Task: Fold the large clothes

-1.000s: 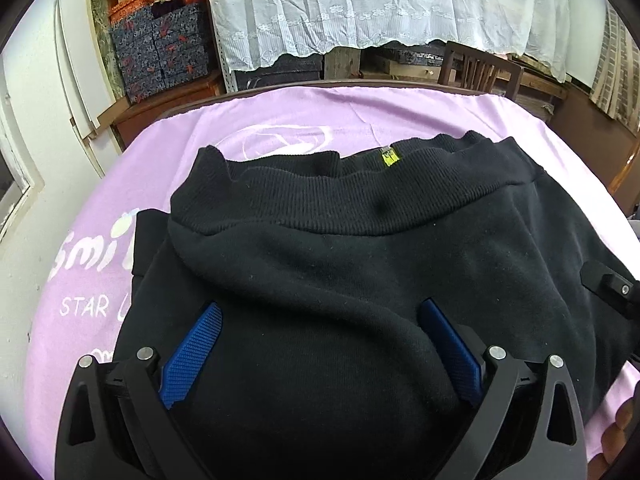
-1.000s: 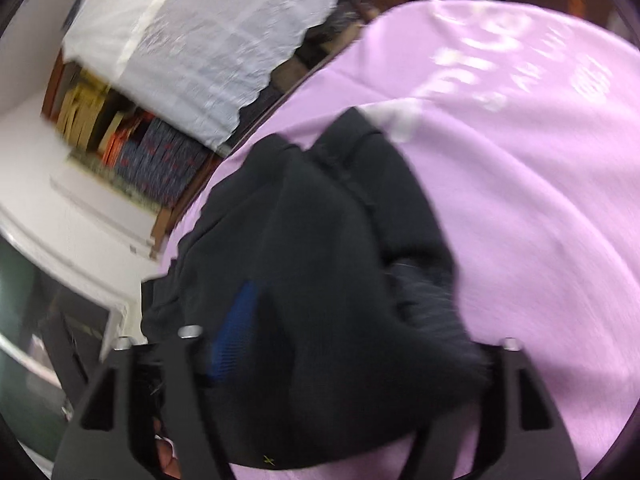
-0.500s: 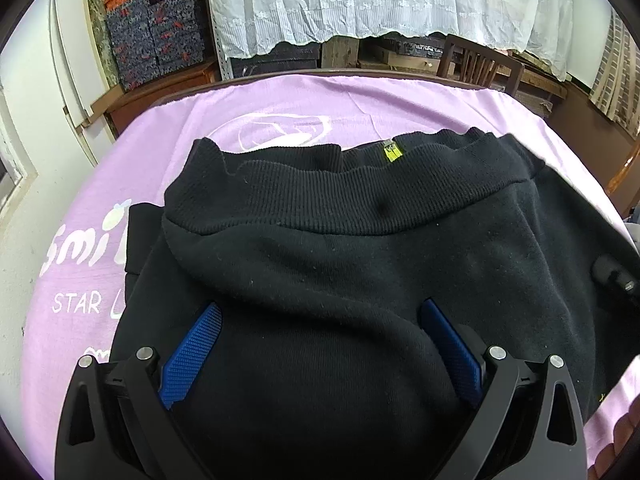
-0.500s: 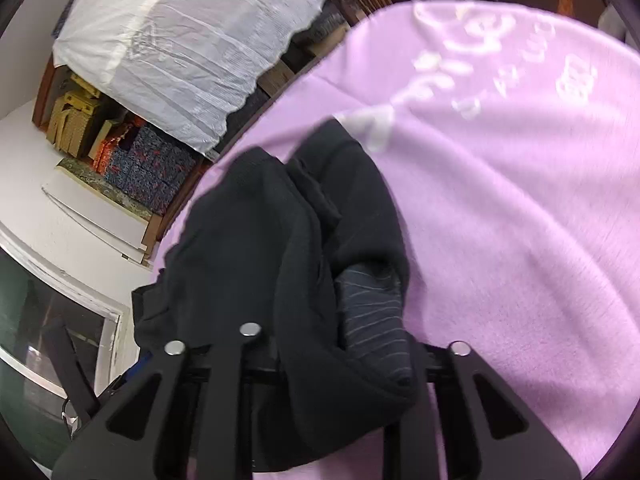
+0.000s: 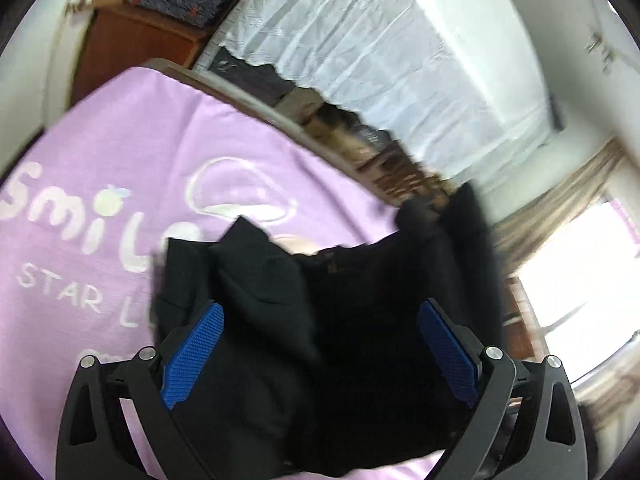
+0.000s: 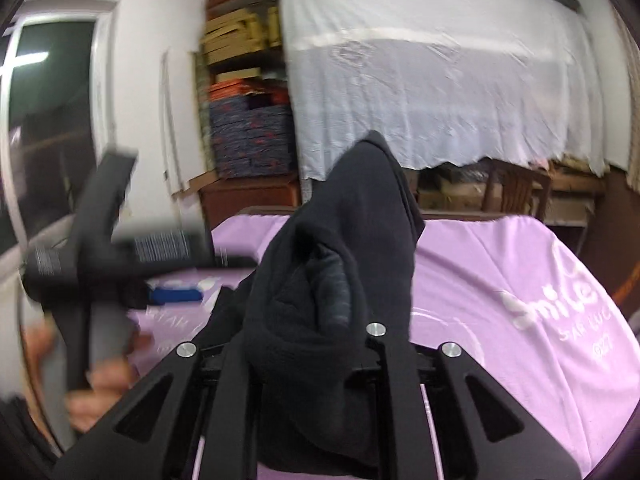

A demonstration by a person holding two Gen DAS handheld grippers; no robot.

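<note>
Above the lilac blanket (image 6: 500, 264) on the worktop, the black garment (image 6: 352, 248) is lifted. The right gripper (image 6: 320, 344) has just closed its fingers; they clamp a bunched fold. The left gripper (image 5: 320, 344) has its blue fingers (image 5: 192, 352) apart, with cloth lying between them.

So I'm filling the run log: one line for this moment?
step: lift | right gripper: shut on black sweatshirt | left gripper: open, sweatshirt between pads | surface: purple blanket
</note>
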